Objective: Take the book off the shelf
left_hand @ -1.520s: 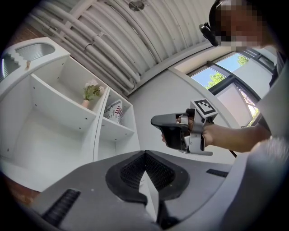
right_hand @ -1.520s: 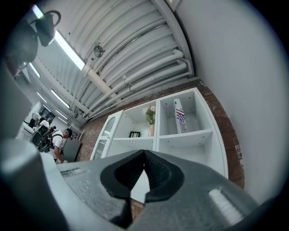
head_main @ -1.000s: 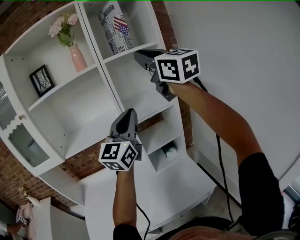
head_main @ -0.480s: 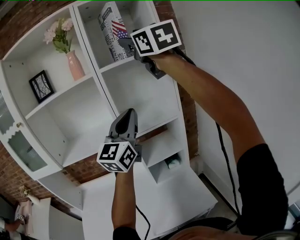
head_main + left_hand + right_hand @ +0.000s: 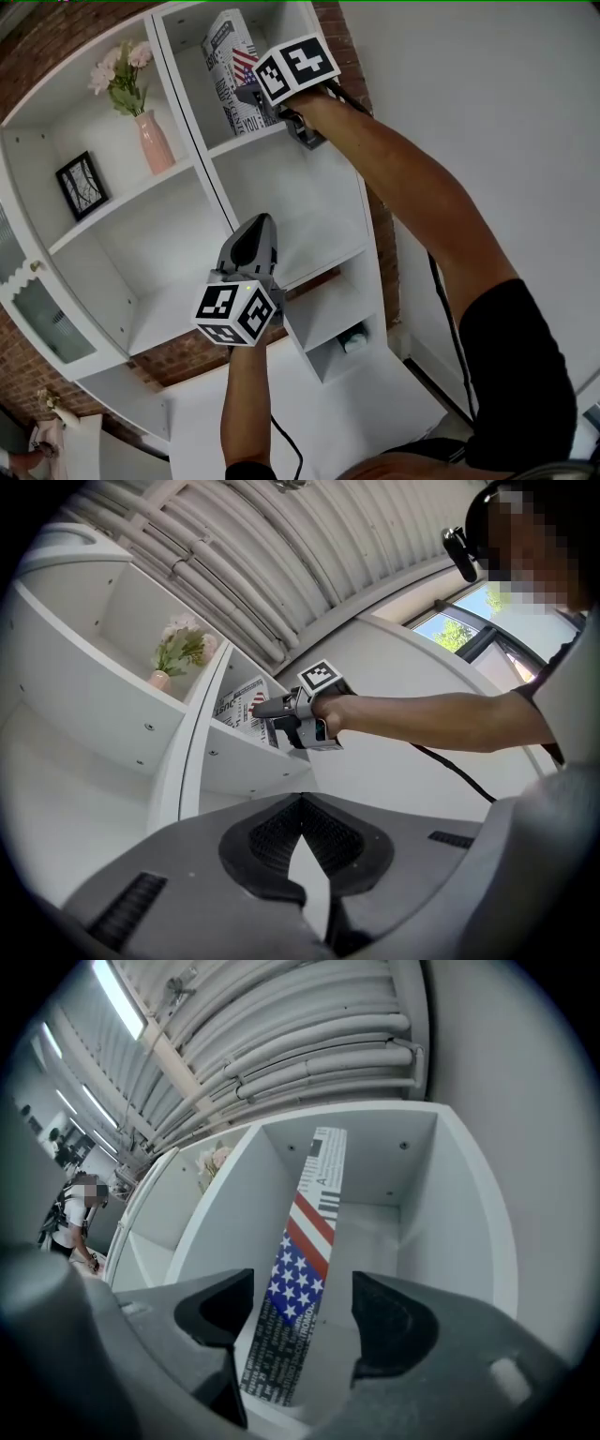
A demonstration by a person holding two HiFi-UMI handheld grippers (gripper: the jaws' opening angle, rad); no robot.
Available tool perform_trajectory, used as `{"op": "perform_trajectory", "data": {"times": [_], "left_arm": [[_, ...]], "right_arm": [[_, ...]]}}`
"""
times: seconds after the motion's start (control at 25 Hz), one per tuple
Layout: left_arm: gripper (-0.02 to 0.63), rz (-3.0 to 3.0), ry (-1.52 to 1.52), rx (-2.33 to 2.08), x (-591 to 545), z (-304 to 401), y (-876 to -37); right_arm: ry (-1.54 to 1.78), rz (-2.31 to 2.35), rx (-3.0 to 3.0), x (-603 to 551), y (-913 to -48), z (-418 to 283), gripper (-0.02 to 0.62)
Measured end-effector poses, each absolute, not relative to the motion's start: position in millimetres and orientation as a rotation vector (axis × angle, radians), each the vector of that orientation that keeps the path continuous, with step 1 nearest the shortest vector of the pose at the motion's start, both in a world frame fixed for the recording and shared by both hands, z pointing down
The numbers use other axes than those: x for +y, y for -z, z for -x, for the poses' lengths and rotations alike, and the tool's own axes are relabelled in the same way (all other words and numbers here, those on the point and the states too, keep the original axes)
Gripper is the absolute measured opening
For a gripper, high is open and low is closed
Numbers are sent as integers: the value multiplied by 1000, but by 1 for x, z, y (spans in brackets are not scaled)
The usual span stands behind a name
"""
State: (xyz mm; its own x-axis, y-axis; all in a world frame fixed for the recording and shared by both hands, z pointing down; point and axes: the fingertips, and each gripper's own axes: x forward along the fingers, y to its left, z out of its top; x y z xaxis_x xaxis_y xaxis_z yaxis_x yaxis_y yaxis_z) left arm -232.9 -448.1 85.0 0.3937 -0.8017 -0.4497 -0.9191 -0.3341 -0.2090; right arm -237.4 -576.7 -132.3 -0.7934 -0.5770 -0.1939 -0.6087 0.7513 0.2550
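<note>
The book (image 5: pixel 232 75), with a stars-and-stripes spine and newsprint lettering, leans tilted in the top right compartment of the white shelf unit (image 5: pixel 217 178). My right gripper (image 5: pixel 244 93) is raised to that compartment's front edge. Its jaws are opening, and in the right gripper view the book's spine (image 5: pixel 302 1274) stands between the wide-apart pads of the right gripper (image 5: pixel 298 1305) with gaps on both sides. My left gripper (image 5: pixel 257 232) hangs lower, in front of the middle shelves, shut and holding nothing. The left gripper view shows the left gripper (image 5: pixel 300 803), the right gripper (image 5: pixel 259 708) and the book (image 5: pixel 236 714).
A pink vase with flowers (image 5: pixel 155 139) and a small framed picture (image 5: pixel 81 185) occupy the left compartments. A small object (image 5: pixel 354 342) lies in a low cubby. A plain white wall (image 5: pixel 487 122) runs along the right. A person (image 5: pixel 73 1215) stands far off.
My right gripper has risen from the shelf below up to the book's compartment, and its jaws have spread apart around the spine. The left gripper has stayed put.
</note>
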Motion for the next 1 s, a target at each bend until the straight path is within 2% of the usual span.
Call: {"op": "perform_trajectory", "data": {"times": [0.48, 0.64, 0.72, 1.0], "left_arm": [[-3, 2256, -372, 1450, -457, 242, -93], [-3, 2250, -369, 1447, -458, 241, -91], [-3, 2249, -368, 1454, -458, 242, -92], [-3, 2234, -364, 1478, -451, 245, -94]], "right_arm": [[-440, 1026, 2853, -599, 135, 259, 313], [-432, 1042, 2873, -604, 131, 264, 270], [-427, 1047, 2888, -605, 128, 268, 204], [-445, 1077, 2836, -604, 128, 260, 162]]}}
